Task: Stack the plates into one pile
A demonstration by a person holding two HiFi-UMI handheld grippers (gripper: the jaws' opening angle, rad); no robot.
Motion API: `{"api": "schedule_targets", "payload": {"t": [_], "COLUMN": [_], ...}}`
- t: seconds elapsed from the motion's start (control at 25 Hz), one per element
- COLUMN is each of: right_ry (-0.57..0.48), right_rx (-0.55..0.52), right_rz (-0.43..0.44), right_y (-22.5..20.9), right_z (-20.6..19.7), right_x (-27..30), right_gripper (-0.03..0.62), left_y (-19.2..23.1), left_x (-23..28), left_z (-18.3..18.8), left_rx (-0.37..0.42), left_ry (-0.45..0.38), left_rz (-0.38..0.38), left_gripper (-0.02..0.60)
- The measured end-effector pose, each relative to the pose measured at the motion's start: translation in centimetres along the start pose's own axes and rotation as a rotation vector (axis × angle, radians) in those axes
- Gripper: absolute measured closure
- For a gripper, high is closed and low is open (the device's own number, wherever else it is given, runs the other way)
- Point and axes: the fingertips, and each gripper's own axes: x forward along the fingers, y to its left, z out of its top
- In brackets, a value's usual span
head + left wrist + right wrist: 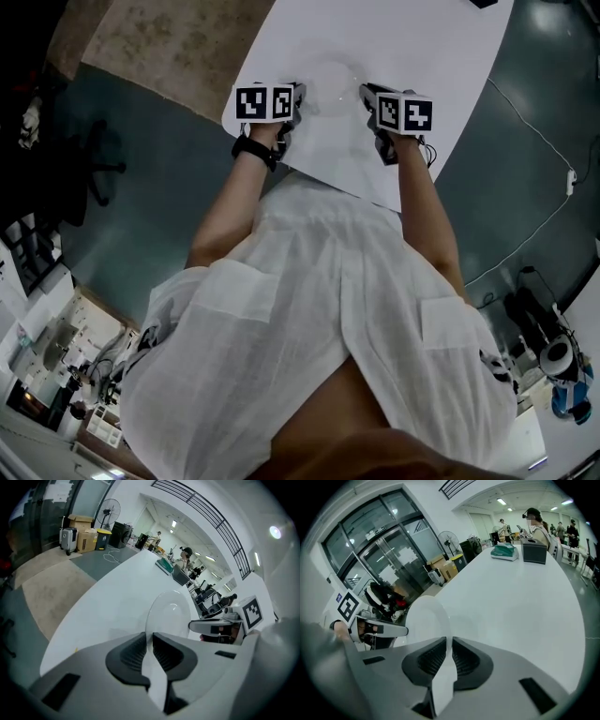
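Observation:
A white plate (330,89) hangs over the near part of the white table (412,37), held by both grippers at opposite rims. My left gripper (298,101) is shut on its left rim and my right gripper (367,101) on its right rim. In the left gripper view the plate (171,613) runs out edge-on from between the dark pads (132,654), with the right gripper (220,626) at its far side. The right gripper view shows the plate (423,619) pinched between the pads (465,658), and the left gripper (379,630) beyond it. No other plate is in view.
Far down the table stand a green tissue box (505,551) and a dark box (534,551), with people behind them. A fan (109,509), cartons (80,530) and a suitcase stand on the floor past the table's end. A white cable (534,122) lies on the floor at right.

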Motion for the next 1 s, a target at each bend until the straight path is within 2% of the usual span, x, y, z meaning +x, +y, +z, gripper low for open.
{"api": "schedule_targets", "payload": {"t": [0.36, 0.84, 1.0], "right_ry": [0.116, 0.213, 0.223], "right_rx": [-0.042, -0.053, -0.049], "right_rz": [0.078, 0.11, 0.116], "right_y": [6.9, 8.6, 8.6], "right_z": [-1.8, -3.6, -3.9], "right_x": [5.4, 7.6, 7.8], "right_gripper": [0.536, 0.536, 0.536], "left_y": [7.6, 10.3, 10.6], "left_x": [-3.9, -4.0, -3.7], "left_z": [-2.8, -5.0, -5.2], "left_rx": [-0.092, -0.133, -0.107], "left_ry": [0.063, 0.139, 0.16], "left_rz": [-0.005, 0.01, 0.022], "left_gripper": [0.532, 0.531, 0.531]}}
